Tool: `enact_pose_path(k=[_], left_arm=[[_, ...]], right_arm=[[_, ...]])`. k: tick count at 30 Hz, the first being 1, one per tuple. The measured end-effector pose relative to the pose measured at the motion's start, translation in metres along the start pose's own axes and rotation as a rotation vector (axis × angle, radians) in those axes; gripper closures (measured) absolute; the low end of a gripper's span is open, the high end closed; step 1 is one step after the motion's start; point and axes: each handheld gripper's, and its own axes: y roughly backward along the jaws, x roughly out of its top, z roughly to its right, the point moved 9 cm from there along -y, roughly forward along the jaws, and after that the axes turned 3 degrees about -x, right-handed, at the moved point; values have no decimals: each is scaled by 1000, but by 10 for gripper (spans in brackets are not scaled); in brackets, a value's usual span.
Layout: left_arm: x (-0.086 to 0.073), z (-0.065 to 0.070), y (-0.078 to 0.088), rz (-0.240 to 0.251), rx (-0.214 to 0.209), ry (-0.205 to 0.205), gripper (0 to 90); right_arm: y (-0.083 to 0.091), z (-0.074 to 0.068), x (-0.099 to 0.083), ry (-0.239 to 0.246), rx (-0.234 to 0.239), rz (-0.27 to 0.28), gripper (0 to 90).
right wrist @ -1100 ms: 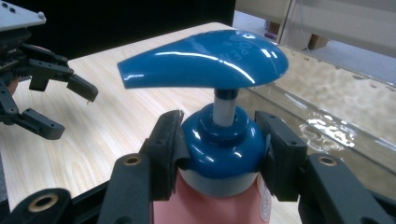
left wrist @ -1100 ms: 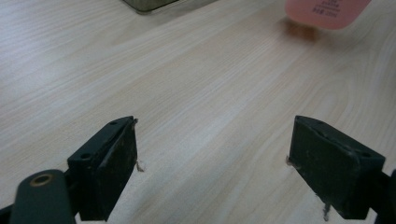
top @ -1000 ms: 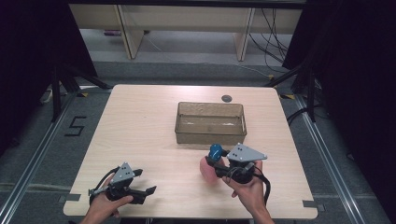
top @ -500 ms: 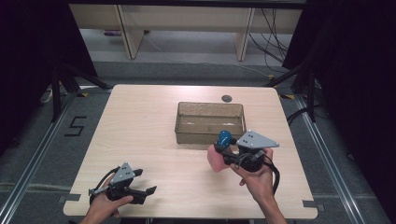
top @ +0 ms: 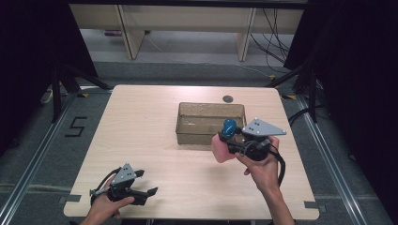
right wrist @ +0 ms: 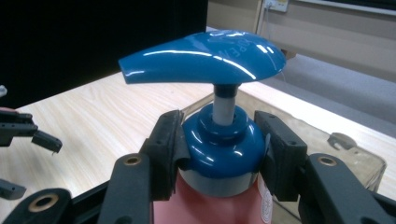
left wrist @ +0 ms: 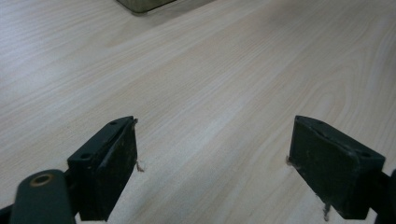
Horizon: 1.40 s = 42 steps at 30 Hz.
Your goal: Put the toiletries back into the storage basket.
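A pink pump bottle [top: 219, 149] with a blue pump head [right wrist: 205, 56] hangs above the table, held by my right gripper [top: 231, 138]. In the right gripper view the two black pads [right wrist: 166, 149] press on the bottle's blue collar [right wrist: 219, 144] from both sides. The bottle hovers just in front of a clear plastic bin [top: 210, 123] at the table's middle. My left gripper [top: 149, 191] rests low on the table [top: 141, 126] near the front left corner. Its jaws stand wide apart over bare wood, with black pads [left wrist: 112, 163] and nothing between them.
A small dark round disc [top: 228, 98] lies on the table behind the bin. The bin's near corner [left wrist: 140, 4] shows at the top of the left gripper view. Dark frames and cables stand beyond the table's edges.
My right gripper has risen with the pink bottle and moved toward the bin. The left gripper has stayed where it was.
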Motion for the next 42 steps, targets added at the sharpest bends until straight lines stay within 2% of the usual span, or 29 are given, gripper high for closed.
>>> enact_pose_path(k=[4, 8, 9, 10, 11, 17, 18, 19, 23, 24, 26, 29, 30, 31, 32, 33, 37, 38, 39, 41, 42], left_arm=[[0, -2, 1, -5, 16, -5, 148], [1, -2, 0, 2, 15, 1, 148], [0, -2, 0, -3, 19, -7, 148], [0, -2, 1, -6, 12, -6, 148], [1, -2, 0, 2, 13, 2, 148], [2, -2, 0, 6, 6, 6, 147], [2, -2, -1, 11, 11, 5, 148], [2, -1, 0, 11, 10, 4, 148], [1, -1, -1, 2, 12, 3, 148], [1, -1, 0, 2, 11, 2, 148], [1, 0, 0, 4, 3, 3, 148], [2, 0, 0, 9, 2, 5, 148], [2, 0, 0, 6, 3, 2, 148], [1, -1, 1, -2, 5, -7, 148], [2, 0, 0, 8, 0, 6, 148], [2, 0, 0, 10, 0, 6, 148], [2, 0, 0, 6, 1, 1, 148], [2, 0, 0, 10, 0, 5, 148], [2, 0, 0, 4, 2, -1, 148], [2, 1, 0, 12, -6, -2, 148], [2, 1, 0, 16, 4, -3, 148]], right_arm=[[4, 2, 9, 10, -7, 7, 536], [4, 7, 14, 7, -13, 16, 536], [3, 7, 15, -10, -13, 20, 536], [4, 11, 16, 4, -29, 14, 536], [3, 11, 17, -5, -17, 26, 536], [-3, 24, 19, -29, -34, 23, 536], [-4, 29, 20, -13, -46, 32, 536], [-6, 30, 19, -31, -43, 26, 536], [-9, 38, 19, -45, -66, 21, 536], [-11, 40, 20, -29, -62, 32, 536], [-10, 42, 20, -39, -68, 24, 536], [-11, 45, 24, -46, -67, 43, 536], [-11, 47, 24, -54, -81, 36, 536], [-11, 49, 25, -45, -82, 39, 536], [-12, 50, 25, -68, -86, 30, 536], [-13, 53, 27, -52, -91, 43, 536], [-20, 60, 28, -64, -96, 41, 536], [-21, 64, 28, -41, -107, 35, 536], [-23, 65, 27, -65, -105, 33, 536], [-27, 70, 26, -65, -116, 29, 536], [-30, 73, 25, -82, -126, 32, 536]])
